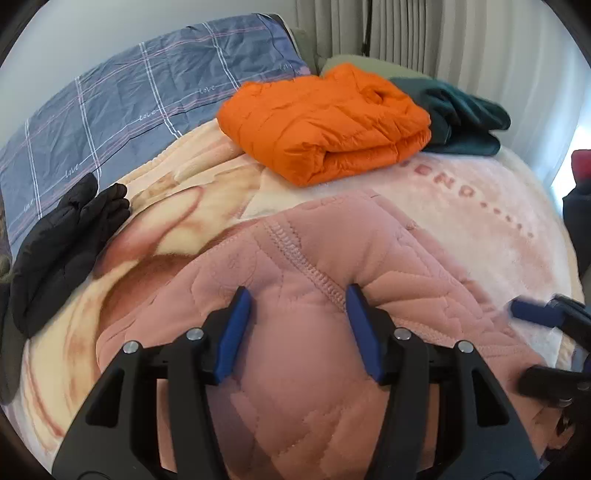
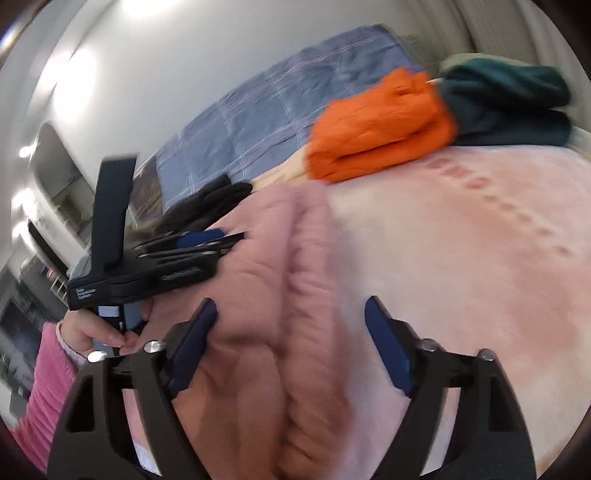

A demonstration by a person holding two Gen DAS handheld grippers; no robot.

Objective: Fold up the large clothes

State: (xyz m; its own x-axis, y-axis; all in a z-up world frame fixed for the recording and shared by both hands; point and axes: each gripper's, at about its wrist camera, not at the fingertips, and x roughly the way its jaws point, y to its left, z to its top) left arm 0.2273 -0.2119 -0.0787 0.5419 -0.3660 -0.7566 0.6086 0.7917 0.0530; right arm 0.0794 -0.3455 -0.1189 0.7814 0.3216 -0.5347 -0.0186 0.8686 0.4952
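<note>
A pink quilted garment (image 1: 303,369) lies bunched on the pale pink blanket (image 1: 480,221), with its stitched edge running up the middle. My left gripper (image 1: 297,295) stands half open over it; fabric bulges up between the blue pads, and the right pad sits against a fold. My right gripper (image 2: 291,306) is wide open above the same pink garment (image 2: 258,295), with its ridge between the jaws and neither pad pressing it. In the right wrist view, the left gripper (image 2: 207,236) rests on the garment's left side. One pad of the right gripper (image 1: 535,314) shows at the left wrist view's right edge.
A folded orange puffer jacket (image 1: 325,122) and a dark green garment (image 1: 461,118) lie at the far side of the bed. A black garment (image 1: 62,243) lies left, by a blue plaid quilt (image 1: 129,96). Curtains (image 1: 443,33) hang behind. A hand in a pink sleeve (image 2: 44,387) holds the left gripper.
</note>
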